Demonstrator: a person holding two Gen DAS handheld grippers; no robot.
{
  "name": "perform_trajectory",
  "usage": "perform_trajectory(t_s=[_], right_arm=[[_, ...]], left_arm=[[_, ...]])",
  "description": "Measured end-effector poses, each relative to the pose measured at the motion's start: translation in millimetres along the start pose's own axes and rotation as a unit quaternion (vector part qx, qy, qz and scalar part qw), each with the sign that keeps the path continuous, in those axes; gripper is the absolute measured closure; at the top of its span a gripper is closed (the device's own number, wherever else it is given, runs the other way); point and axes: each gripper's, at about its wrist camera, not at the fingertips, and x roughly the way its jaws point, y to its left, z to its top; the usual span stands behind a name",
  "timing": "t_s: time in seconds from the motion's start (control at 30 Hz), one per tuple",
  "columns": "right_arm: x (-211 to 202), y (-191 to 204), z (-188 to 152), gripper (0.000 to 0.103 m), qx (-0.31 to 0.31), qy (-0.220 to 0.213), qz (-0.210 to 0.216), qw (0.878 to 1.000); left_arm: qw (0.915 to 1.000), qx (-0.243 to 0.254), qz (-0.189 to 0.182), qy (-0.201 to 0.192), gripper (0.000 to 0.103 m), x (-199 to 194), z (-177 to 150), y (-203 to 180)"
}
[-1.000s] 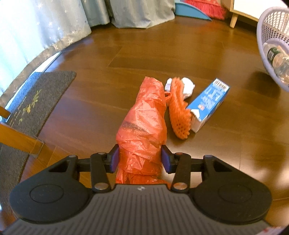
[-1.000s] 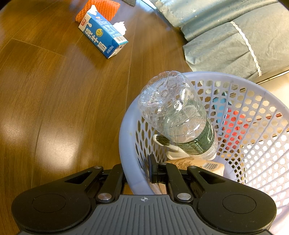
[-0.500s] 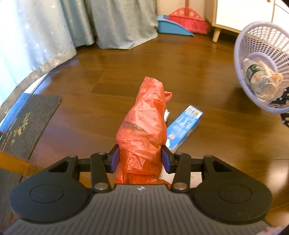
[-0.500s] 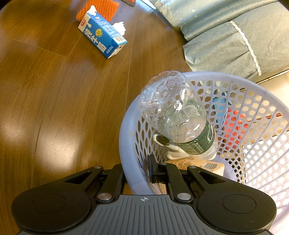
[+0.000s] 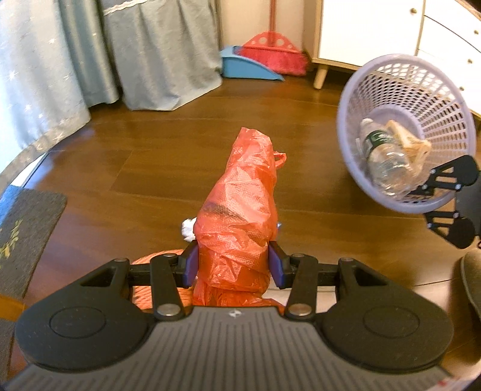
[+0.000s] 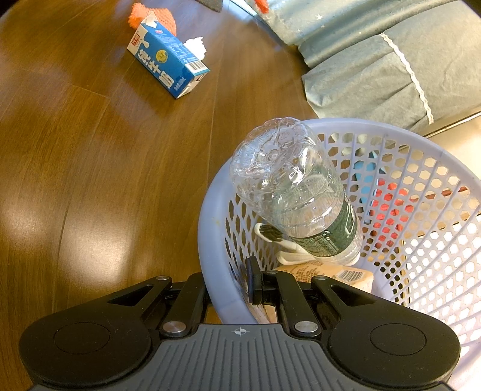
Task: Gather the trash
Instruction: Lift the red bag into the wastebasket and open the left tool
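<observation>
My left gripper [image 5: 234, 264] is shut on a crumpled orange plastic bag [image 5: 240, 204], held up off the wooden floor. To its right the lilac mesh basket [image 5: 451, 99] hangs tilted with its mouth toward me. Inside lie a clear plastic bottle [image 5: 381, 153] and a tan wrapper [image 5: 405, 141]. My right gripper [image 6: 228, 285] is shut on the basket's near rim [image 6: 210, 240], one finger on each side of the wall. The bottle [image 6: 294, 192] rests just ahead of it in the basket. A blue milk carton [image 6: 166, 64], a white tissue [image 6: 197, 46] and an orange foam net [image 6: 153, 16] lie on the floor.
Grey curtains [image 5: 159, 54] hang at the back. A red broom [image 5: 273, 51] and blue dustpan [image 5: 246, 67] lean by a white cabinet [image 5: 366, 33]. A dark doormat [image 5: 21, 231] lies at the left. A dark slipper [image 5: 472, 282] shows at the right edge.
My left gripper has lifted and tipped up with the orange bag; the floor trash has slid below it and the basket has come into fuller view. The right gripper's hold is unchanged.
</observation>
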Motion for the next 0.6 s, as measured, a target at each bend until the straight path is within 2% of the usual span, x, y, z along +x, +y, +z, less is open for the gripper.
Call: perform_trajectory(t_s=[0.3, 0.6], right_arm=[[0, 0, -1, 0.099, 0.0, 0.0, 0.0, 1.0], [-1, 0, -2, 0.099, 0.002, -0.001, 0.0, 1.0]], left_arm=[[0.9981, 0.024, -0.056, -0.007, 0.061, 3, 19, -38], [0.9939, 0.036, -0.101, -0.026, 0.061, 12, 55, -78]])
